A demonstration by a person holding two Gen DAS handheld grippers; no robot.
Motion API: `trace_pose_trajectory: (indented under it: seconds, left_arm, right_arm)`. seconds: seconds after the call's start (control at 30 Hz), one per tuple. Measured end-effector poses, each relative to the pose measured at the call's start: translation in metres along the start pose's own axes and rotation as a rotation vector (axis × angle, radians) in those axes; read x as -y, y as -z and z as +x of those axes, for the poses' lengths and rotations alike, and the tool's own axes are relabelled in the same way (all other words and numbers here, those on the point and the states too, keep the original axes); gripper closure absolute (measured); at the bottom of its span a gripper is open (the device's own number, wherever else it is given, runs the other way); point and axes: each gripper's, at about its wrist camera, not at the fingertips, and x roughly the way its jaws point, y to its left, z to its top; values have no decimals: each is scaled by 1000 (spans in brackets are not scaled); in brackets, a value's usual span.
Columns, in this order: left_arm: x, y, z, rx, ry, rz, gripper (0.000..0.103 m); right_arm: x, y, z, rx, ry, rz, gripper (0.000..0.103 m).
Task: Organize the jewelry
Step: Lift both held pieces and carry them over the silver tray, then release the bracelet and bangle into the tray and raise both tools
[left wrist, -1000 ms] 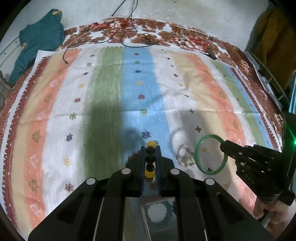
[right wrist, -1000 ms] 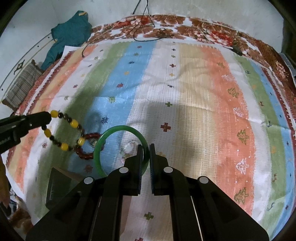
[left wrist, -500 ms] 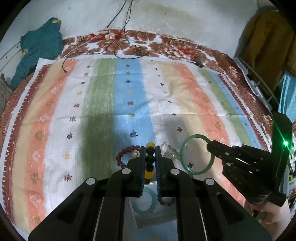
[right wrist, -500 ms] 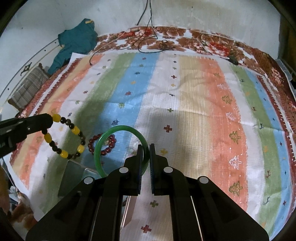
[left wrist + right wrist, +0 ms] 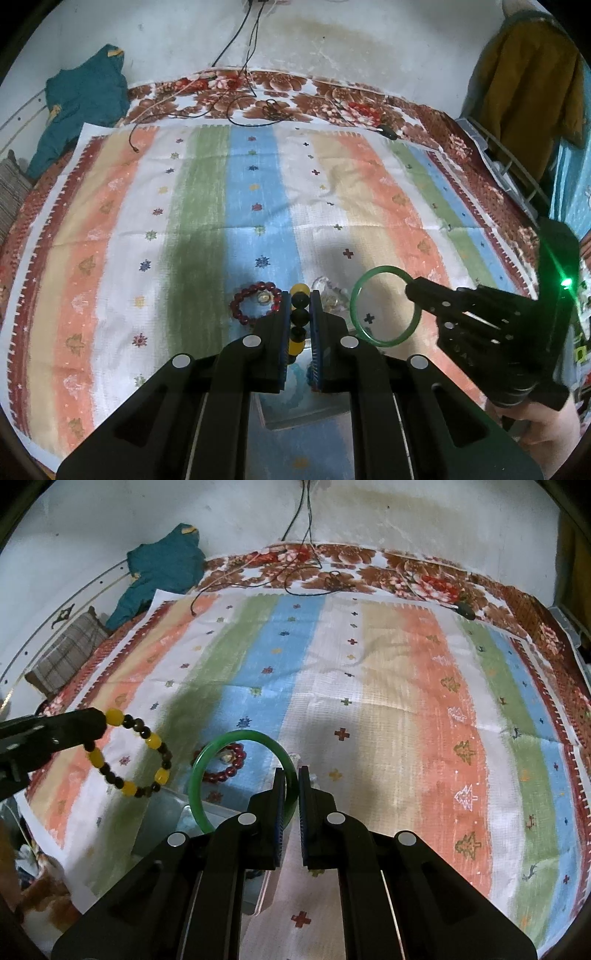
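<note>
Two grippers, left [image 5: 299,295] clamped on beads [image 5: 129,753], right [image 5: 291,771] on bangle [image 5: 207,760], had risen above the box [image 5: 295,410], carrying toward storage.

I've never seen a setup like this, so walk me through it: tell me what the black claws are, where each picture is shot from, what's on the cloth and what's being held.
No robot here: a person holds a two-fingered claw in each hand, each carrying a camera looking along its fingers. One picture comes from the left gripper, which is clamped on a yellow-and-dark bead bracelet. The other comes from the right gripper, clamped on a green bangle. Each claw shows in the other's picture. Below, on the striped cloth, lie a red bead bracelet, a clear piece too blurred to identify, and an open box near the bottom edge.
</note>
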Motion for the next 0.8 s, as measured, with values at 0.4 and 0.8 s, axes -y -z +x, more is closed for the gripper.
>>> trace_pose_trajectory:
  seconds: [0.4, 0.8]
  left_arm:
    - [7, 18, -14, 15, -10, 34, 94]
    - [14, 34, -25, 25, -2, 41, 94]
  right_arm:
    - [-7, 11, -13, 8, -14, -19, 95]
    - [-17, 29, -26, 10, -48, -28, 95]
